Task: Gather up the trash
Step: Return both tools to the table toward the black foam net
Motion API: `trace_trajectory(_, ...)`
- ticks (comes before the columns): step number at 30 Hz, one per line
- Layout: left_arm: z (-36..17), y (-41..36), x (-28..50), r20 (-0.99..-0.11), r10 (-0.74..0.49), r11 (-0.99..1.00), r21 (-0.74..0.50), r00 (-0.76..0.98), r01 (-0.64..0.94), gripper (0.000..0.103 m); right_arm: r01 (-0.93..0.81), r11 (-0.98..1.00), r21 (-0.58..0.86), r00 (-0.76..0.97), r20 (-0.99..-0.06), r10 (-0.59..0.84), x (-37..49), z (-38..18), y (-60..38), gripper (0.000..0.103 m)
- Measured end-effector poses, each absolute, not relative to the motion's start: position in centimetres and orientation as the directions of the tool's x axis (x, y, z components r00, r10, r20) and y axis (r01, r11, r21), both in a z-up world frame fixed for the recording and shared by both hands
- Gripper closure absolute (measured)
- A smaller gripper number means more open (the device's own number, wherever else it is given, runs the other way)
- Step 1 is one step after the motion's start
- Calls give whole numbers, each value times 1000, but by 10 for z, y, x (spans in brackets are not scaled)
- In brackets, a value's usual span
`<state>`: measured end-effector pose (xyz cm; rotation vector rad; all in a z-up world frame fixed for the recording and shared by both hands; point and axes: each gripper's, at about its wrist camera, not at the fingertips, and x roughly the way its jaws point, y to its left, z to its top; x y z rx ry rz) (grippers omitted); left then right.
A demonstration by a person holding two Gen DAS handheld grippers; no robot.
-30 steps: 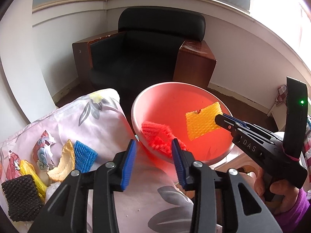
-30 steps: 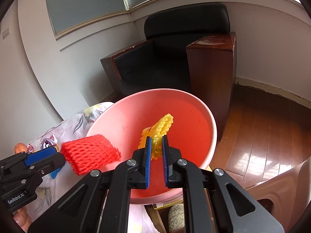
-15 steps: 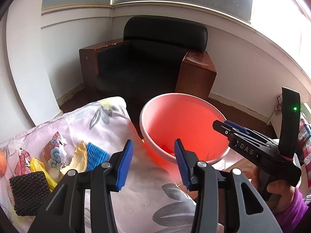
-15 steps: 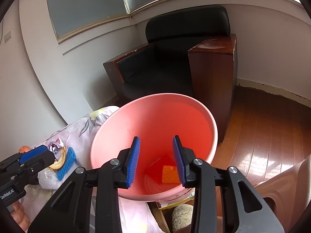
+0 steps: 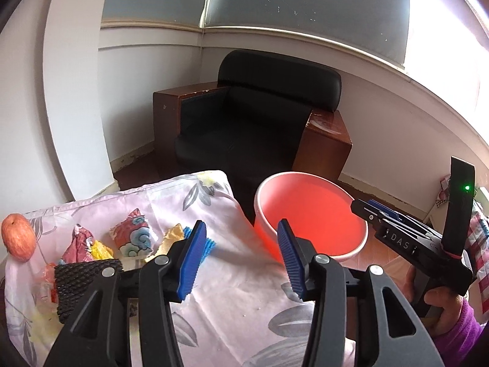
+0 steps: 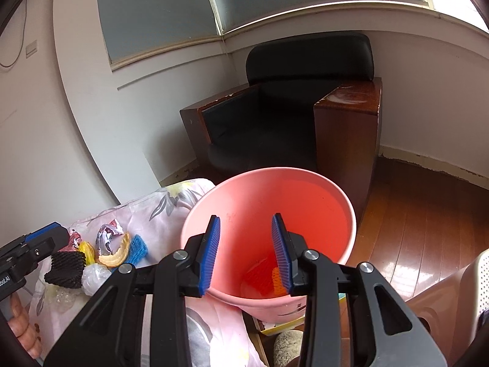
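The cloth (image 5: 214, 290) carries the loose trash (image 5: 131, 238), with the bucket (image 6: 214, 214) just beside its edge holding two nets (image 6: 262, 275). Tilted downward, the left gripper (image 5: 241, 260) hangs over the cloth, jaws wide, just opening, empty. The right gripper (image 6: 246, 253) points into the bucket, jaws apart, empty.

Daylight from window (image 5: 443, 24) upper right, blown out white at corner. Room evenly bright, armchair (image 5: 259, 128) dark, detail lost. Glare on wood floor (image 6: 428, 244). Strong fisheye bending, black vignette at edges. Focus sharp.
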<state>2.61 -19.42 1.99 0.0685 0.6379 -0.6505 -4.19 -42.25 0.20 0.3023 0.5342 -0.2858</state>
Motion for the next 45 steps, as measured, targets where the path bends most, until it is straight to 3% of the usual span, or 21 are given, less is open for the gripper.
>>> trace_trajectory(13,40,-78,12,-511,-388,910,-82,767,406,55,219,955,200,840,-536,-80,-30,7,-371,67)
trace_trajectory(24,22,-1,14,-544,-280,957,-93,791,275,55,83,980,180,815,-579,37,-9,0,-313,67)
trace_trajectory(45,-44,-21,47,-677,-342,937,-191,652,293,55,-42,971,237,732,-654,191,4,-22,-273,67)
